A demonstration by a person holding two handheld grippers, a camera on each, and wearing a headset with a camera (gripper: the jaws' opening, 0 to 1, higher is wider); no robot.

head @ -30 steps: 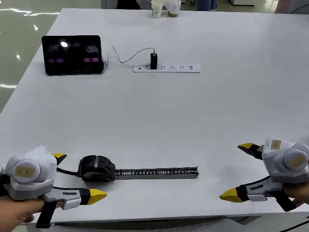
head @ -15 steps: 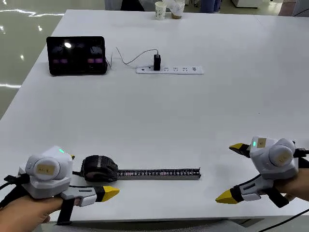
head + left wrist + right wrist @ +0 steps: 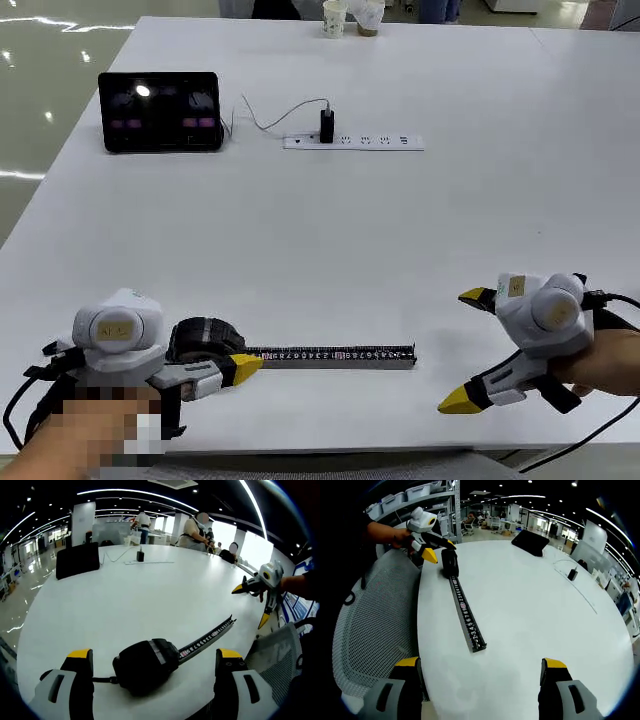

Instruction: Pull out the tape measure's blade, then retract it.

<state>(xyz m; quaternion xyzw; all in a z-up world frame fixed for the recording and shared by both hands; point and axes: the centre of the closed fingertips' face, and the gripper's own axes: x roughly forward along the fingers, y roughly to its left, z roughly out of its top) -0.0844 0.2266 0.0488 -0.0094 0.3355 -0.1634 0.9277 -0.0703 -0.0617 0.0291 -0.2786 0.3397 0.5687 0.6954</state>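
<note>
1. The left gripper (image 3: 154,655), jaws spread, stands around the tape measure (image 3: 203,340) on the table (image 3: 400,230), not touching it.
2. The right gripper (image 3: 461,348), also spread, points toward the end of the extended blade (image 3: 340,355), apart from it.
3. In the head view, the left far jaw is hidden.

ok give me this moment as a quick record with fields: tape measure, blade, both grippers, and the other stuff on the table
tape measure case: black, on the white table near its front edge
blade: pulled out, lying flat on the table
left gripper: open, jaws either side of the case, gaps on both sides
right gripper: open, holding nothing, apart from the blade's tip
far side of table: dark tablet, power strip with a black plug, paper cups
</note>
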